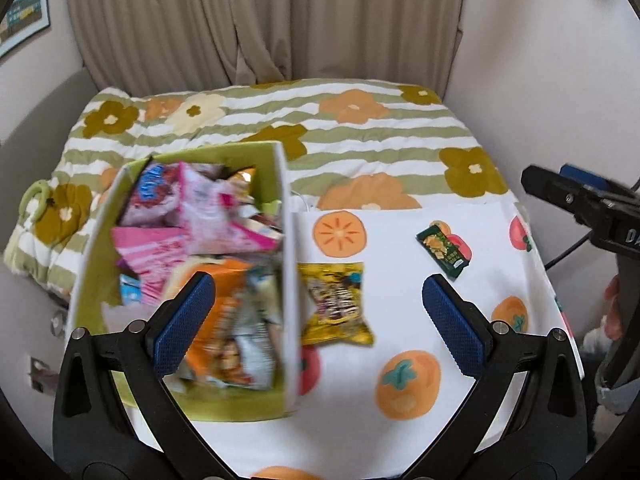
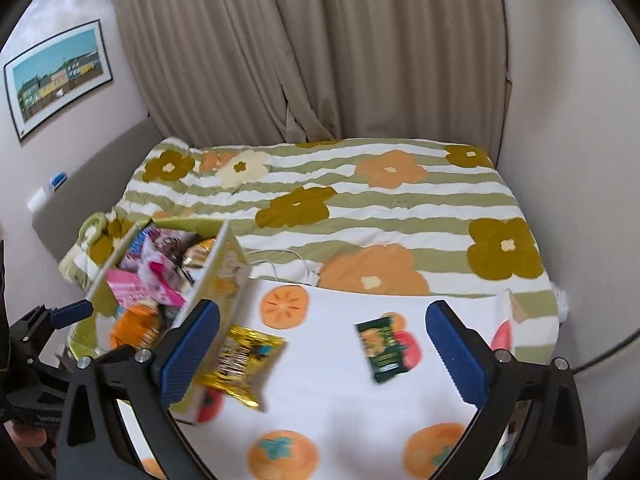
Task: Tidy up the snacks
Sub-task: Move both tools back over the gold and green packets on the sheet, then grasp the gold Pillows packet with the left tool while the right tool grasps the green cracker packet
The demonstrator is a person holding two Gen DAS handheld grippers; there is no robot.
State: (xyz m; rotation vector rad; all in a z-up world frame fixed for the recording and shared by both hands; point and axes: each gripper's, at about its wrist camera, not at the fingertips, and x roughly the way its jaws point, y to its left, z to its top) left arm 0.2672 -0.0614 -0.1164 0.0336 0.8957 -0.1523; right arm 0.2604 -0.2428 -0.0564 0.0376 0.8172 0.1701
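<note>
A green-lined box (image 1: 280,208) full of snack packets stands at the left of a white fruit-print cloth (image 1: 400,264); it also shows in the right wrist view (image 2: 228,256). A gold snack bag (image 1: 336,304) lies right beside the box, and shows in the right wrist view (image 2: 240,360). A small dark green packet (image 1: 442,250) lies further right, also seen in the right wrist view (image 2: 384,348). My left gripper (image 1: 320,324) is open and empty above the box edge and gold bag. My right gripper (image 2: 324,352) is open and empty above the cloth between the two packets.
The cloth lies on a bed with a striped flower quilt (image 1: 360,136). Beige curtains (image 2: 312,48) hang behind. A white cable (image 2: 296,264) lies at the cloth's far edge. A framed picture (image 2: 56,76) hangs on the left wall.
</note>
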